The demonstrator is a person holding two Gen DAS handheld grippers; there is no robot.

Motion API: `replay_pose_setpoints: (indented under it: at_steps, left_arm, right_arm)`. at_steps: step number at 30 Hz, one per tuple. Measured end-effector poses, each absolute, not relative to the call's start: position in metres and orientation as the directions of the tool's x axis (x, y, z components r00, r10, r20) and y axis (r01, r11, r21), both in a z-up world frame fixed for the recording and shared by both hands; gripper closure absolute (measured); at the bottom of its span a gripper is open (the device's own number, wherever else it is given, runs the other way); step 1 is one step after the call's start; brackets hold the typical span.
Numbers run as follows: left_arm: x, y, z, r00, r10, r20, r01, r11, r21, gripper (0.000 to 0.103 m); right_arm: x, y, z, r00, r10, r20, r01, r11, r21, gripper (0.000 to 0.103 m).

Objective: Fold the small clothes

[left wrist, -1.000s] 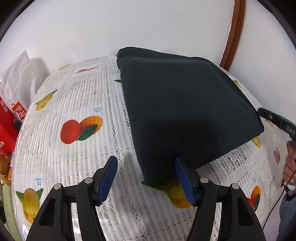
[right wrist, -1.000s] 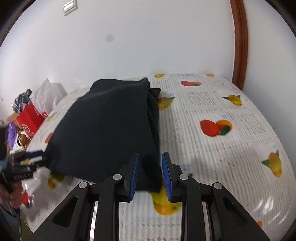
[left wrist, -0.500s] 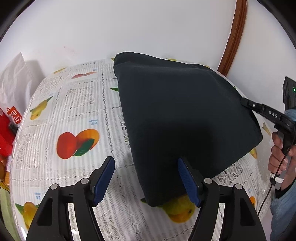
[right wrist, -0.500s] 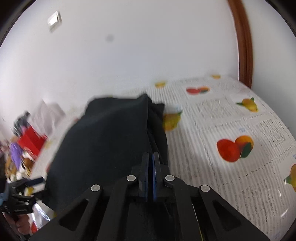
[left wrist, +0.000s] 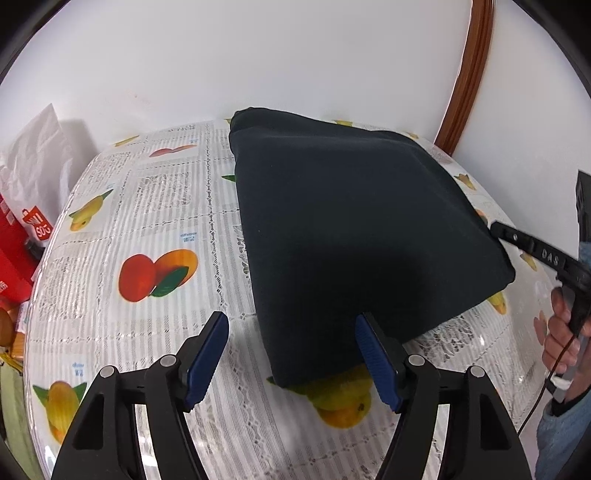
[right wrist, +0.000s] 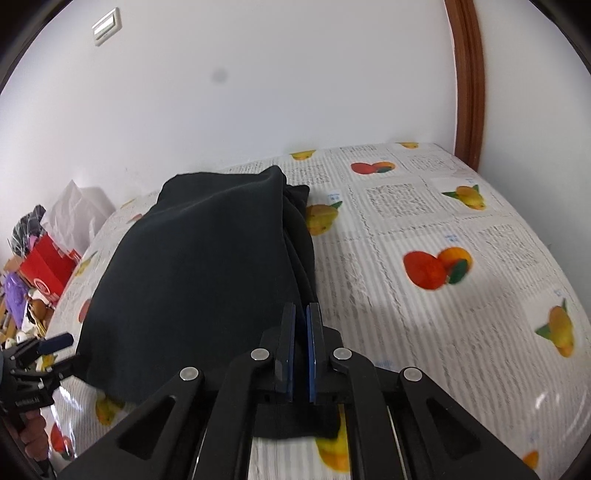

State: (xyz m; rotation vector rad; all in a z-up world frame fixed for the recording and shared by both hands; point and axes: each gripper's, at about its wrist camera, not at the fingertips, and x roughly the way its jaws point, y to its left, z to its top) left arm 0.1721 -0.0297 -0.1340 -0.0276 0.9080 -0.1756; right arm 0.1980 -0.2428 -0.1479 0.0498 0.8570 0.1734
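Left wrist view: left gripper [left wrist: 291, 354] jaws wide, nothing pinched; folded dark garment [left wrist: 354, 229] fills centre-right on fruit-print tablecloth [left wrist: 147, 229], its near corner between the fingers.
Right wrist view: right gripper [right wrist: 300, 347] nearly closed, pinching garment edge at lower centre.

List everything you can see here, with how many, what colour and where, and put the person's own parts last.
garment: one, black, folded on the table
tablecloth: one, white with fruit prints, covering the table
red box: one, red, left of the table
white bag: one, by the wall, left
door frame: one, brown, right
wall switch: one, white, upper left
left tongs: blue pads, open at the garment's near corner
right tongs: shut on the garment's edge
hand: one, holding the right tongs
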Motion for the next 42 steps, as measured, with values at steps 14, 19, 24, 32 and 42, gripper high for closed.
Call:
replay_pose_setpoints:
  at_steps: [14, 19, 24, 32, 42]
  left_arm:
    - [0.123, -0.029, -0.094, 0.665, -0.122, -0.737, 0.104, 0.992, -0.070, 0.028]
    - [0.105, -0.035, -0.076, 0.697, -0.105, -0.709, 0.092, 0.994, -0.057, 0.025]
    - [0.081, -0.045, -0.053, 0.735, -0.084, -0.673, 0.080, 0.996, -0.036, 0.014]
    - [0.040, -0.057, -0.024, 0.784, -0.046, -0.620, 0.060, 0.998, 0.002, 0.000]
    - [0.002, -0.063, -0.012, 0.799, -0.041, -0.600, 0.056, 0.998, 0.006, 0.000]
  right_arm:
    - [0.156, -0.243, -0.144, 0.607, 0.067, -0.792, -0.097, 0.995, 0.009, 0.093]
    - [0.137, -0.237, -0.117, 0.635, 0.056, -0.771, -0.084, 0.996, 0.002, 0.073]
    - [0.108, -0.226, -0.077, 0.684, 0.050, -0.727, -0.088, 0.996, -0.014, 0.044]
    - [0.055, -0.214, -0.025, 0.724, 0.064, -0.687, -0.099, 0.995, -0.012, 0.019]
    - [-0.004, -0.218, 0.000, 0.786, -0.001, -0.618, -0.068, 0.994, -0.088, 0.000]
